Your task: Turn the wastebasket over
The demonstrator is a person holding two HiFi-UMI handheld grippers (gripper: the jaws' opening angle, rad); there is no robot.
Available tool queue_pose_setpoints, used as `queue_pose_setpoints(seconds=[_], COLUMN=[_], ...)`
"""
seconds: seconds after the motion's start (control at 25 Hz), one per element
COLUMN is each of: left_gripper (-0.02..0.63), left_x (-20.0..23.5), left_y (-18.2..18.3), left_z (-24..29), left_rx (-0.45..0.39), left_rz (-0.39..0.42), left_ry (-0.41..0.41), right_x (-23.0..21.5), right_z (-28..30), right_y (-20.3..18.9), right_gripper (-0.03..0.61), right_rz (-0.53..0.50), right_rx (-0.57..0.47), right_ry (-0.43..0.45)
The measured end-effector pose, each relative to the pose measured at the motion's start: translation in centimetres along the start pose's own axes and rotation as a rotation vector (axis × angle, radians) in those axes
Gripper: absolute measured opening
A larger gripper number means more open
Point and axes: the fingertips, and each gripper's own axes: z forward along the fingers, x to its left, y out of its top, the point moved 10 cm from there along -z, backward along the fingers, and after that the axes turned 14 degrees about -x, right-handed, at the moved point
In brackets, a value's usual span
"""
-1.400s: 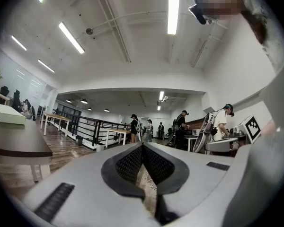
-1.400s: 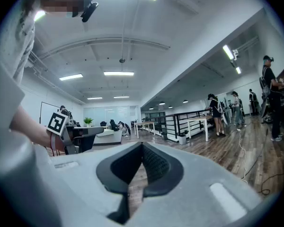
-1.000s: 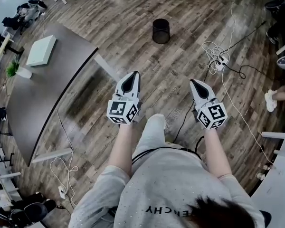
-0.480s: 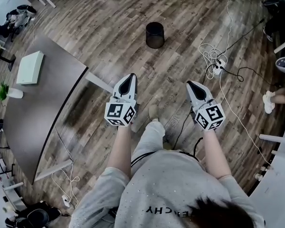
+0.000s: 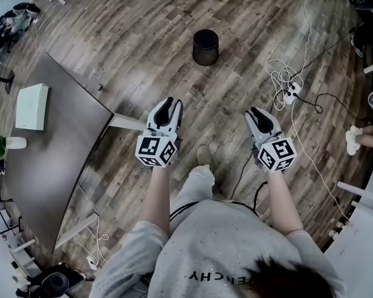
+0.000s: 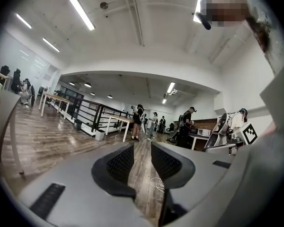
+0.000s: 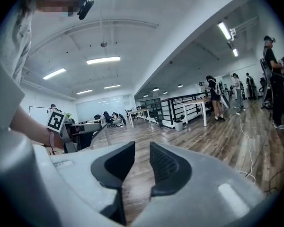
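Observation:
The black wastebasket (image 5: 206, 46) stands on the wood floor well ahead of me, seen only in the head view. Both grippers are held out level at waist height, far short of it. My left gripper (image 5: 168, 105) has just been opening; its jaws stand a little apart with nothing between them, and the left gripper view (image 6: 142, 159) shows only floor through the gap. My right gripper (image 5: 257, 113) has also just been opening and is empty, its gap (image 7: 142, 163) likewise showing bare floor.
A curved grey table (image 5: 56, 166) lies at my left with a white box (image 5: 32, 106) and a small plant pot (image 5: 12, 143) on it. A power strip with tangled cables (image 5: 290, 90) lies on the floor at right. A person's foot (image 5: 354, 139) shows at the right edge.
Both grippers' jaws have gone from shut to slightly apart. The table has slid left and back in the view as I walked forward; the wastebasket looks a little nearer.

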Motion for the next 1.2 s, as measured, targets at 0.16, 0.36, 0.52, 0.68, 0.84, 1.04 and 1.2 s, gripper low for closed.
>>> queue_pose_setpoints(seconds=[0.16, 0.36, 0.52, 0.68, 0.84, 1.04, 1.2], left_gripper=[0.136, 0.149, 0.150, 0.150, 0.150, 0.150, 0.150], left_x=[3.4, 6.9, 8.5, 10.0, 11.2, 13.0, 14.8], left_y=[-0.6, -1.7, -2.6, -3.2, -4.0, -5.0, -5.5], left_z=[3.3, 7.1, 9.3, 10.9, 12.5, 15.2, 18.5], left_rx=[0.024, 0.040, 0.055, 0.069, 0.092, 0.098, 0.114], left_rz=[-0.018, -0.040, -0.059, -0.075, -0.077, -0.078, -0.073], left_ry=[-0.004, -0.002, -0.007, -0.017, -0.013, 0.000, 0.010], right_x=[-1.7, -4.0, -5.8, -7.0, -8.4, -10.6, -13.0], right_z=[3.9, 7.9, 9.5, 11.2, 13.2, 16.8, 21.2], right_y=[-0.6, -1.5, -2.1, -2.7, -3.1, -3.9, -4.7], right_gripper=[0.111, 0.125, 0.132, 0.137, 0.138, 0.138, 0.141], right_rz=[0.026, 0.040, 0.058, 0.075, 0.087, 0.092, 0.123], right_rx=[0.020, 0.039, 0.045, 0.052, 0.065, 0.078, 0.091], right_ry=[-0.031, -0.070, -0.106, -0.128, -0.127, -0.112, -0.087])
